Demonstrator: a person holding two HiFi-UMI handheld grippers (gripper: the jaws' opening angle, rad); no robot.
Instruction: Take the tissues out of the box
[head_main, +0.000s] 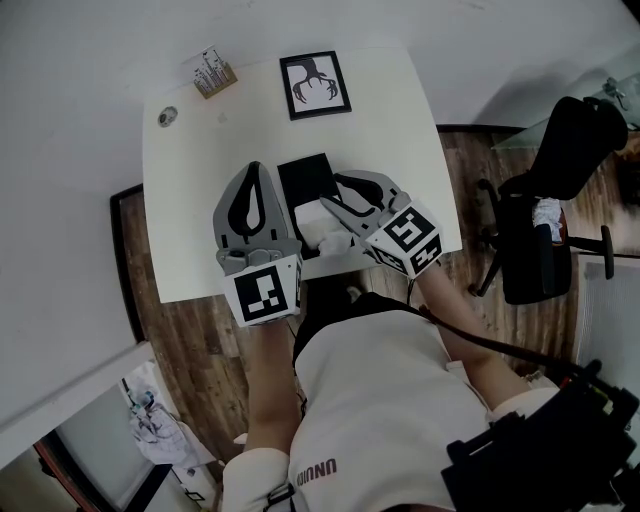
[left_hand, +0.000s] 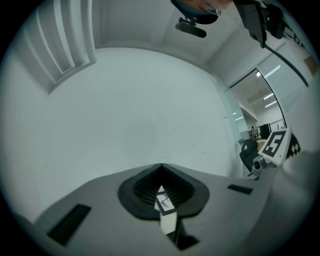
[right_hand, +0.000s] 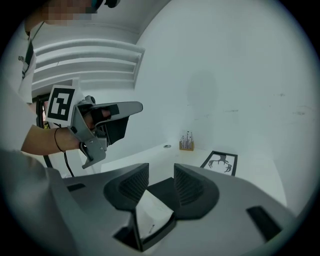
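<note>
A black tissue box (head_main: 304, 178) lies on the white table (head_main: 190, 210) near its front edge, between my two grippers. A white tissue (head_main: 318, 222) lies crumpled on the box. In the right gripper view the tissue (right_hand: 150, 214) sits low between the jaws, with the black box (right_hand: 162, 192) behind it. My right gripper (right_hand: 161, 172) is open and its pads stand clear of the tissue. My left gripper (head_main: 255, 168) rests to the left of the box, shut with nothing in it; its tips meet in the left gripper view (left_hand: 161, 165).
A framed antler picture (head_main: 315, 85) lies at the back of the table. A small wooden holder with pens (head_main: 213, 72) and a round grommet (head_main: 167, 116) are at the back left. A black office chair (head_main: 545, 200) stands right of the table.
</note>
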